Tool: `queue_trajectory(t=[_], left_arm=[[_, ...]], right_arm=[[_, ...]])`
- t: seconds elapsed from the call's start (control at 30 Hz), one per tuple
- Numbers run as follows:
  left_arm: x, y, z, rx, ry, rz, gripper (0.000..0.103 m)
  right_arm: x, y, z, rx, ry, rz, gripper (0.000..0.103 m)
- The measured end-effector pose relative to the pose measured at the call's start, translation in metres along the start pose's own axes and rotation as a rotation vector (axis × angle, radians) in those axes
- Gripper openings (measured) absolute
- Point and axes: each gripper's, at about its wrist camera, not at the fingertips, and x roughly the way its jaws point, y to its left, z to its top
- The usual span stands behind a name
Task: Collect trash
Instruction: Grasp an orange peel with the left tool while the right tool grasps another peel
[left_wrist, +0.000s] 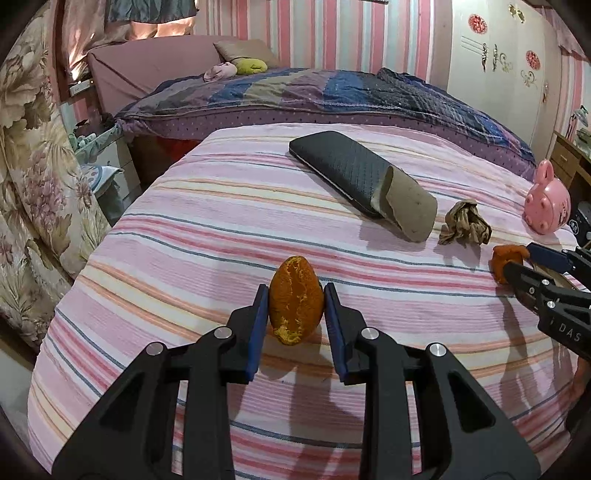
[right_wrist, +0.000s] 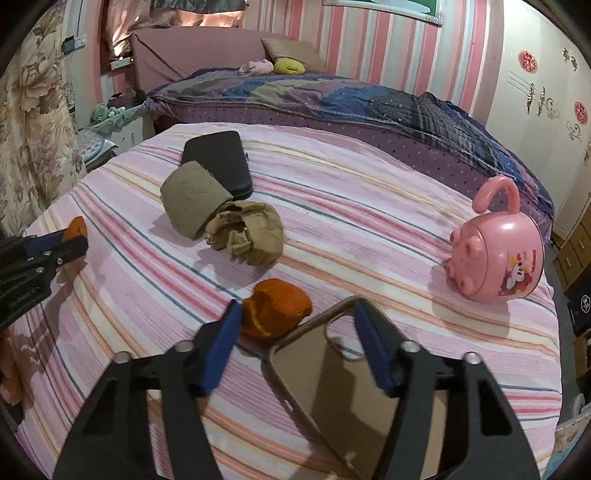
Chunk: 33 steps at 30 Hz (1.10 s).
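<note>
In the left wrist view, a piece of orange peel (left_wrist: 295, 299) stands upright between the blue pads of my left gripper (left_wrist: 295, 301), which is shut on it just above the striped sheet (left_wrist: 207, 229). A second orange peel (right_wrist: 277, 314) lies on the sheet at the tips of my right gripper (right_wrist: 295, 308). The left pad is against this peel; the right pad stands clear of it, so the jaws are open. The same peel (left_wrist: 508, 258) and right gripper (left_wrist: 521, 260) show at the right edge of the left wrist view. Crumpled brown paper (right_wrist: 245, 236) lies beyond.
A clear phone case (right_wrist: 332, 391) lies under the right gripper. A black wallet (left_wrist: 343, 166) with a grey-brown flap (right_wrist: 190, 197) lies mid-bed. A pink pig-shaped cup (right_wrist: 498, 262) lies on its side at the right. A purple quilt (left_wrist: 332, 92) runs along the back.
</note>
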Motion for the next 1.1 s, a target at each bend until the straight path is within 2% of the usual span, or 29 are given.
queue_trajectory(t=[0.07, 0.17, 0.43, 0.63, 0.7, 0.73, 0.77, 1.0, 1.1], left_arm=[[0.000, 0.000, 0.000, -0.004, -0.002, 0.001, 0.029], [-0.001, 0.002, 0.000, -0.012, -0.005, 0.003, 0.029], [0.002, 0.005, -0.001, -0.029, 0.007, 0.000, 0.029], [0.000, 0.005, -0.001, -0.032, -0.002, 0.009, 0.029], [0.000, 0.005, -0.001, -0.034, 0.001, 0.009, 0.029], [0.000, 0.005, -0.002, -0.033, 0.002, 0.009, 0.029], [0.000, 0.005, -0.002, -0.032, 0.003, 0.008, 0.029], [0.002, 0.006, -0.002, -0.032, 0.010, -0.003, 0.029], [0.002, 0.006, -0.002, -0.033, 0.009, -0.004, 0.029]], right_arm=[[0.002, 0.005, -0.002, -0.017, 0.000, 0.006, 0.041], [0.002, 0.007, -0.003, -0.043, -0.008, 0.005, 0.031], [-0.006, 0.005, -0.009, 0.005, -0.041, 0.039, 0.020], [-0.008, 0.004, -0.006, 0.013, -0.026, 0.034, 0.022], [-0.009, 0.008, -0.005, 0.007, -0.042, 0.017, 0.039], [-0.009, 0.008, -0.005, 0.005, -0.044, 0.016, 0.055], [-0.007, 0.010, -0.003, 0.000, -0.046, 0.016, 0.062], [0.017, 0.000, 0.007, 0.021, 0.022, 0.076, 0.061], [0.015, -0.003, 0.009, 0.031, 0.011, 0.071, 0.048]])
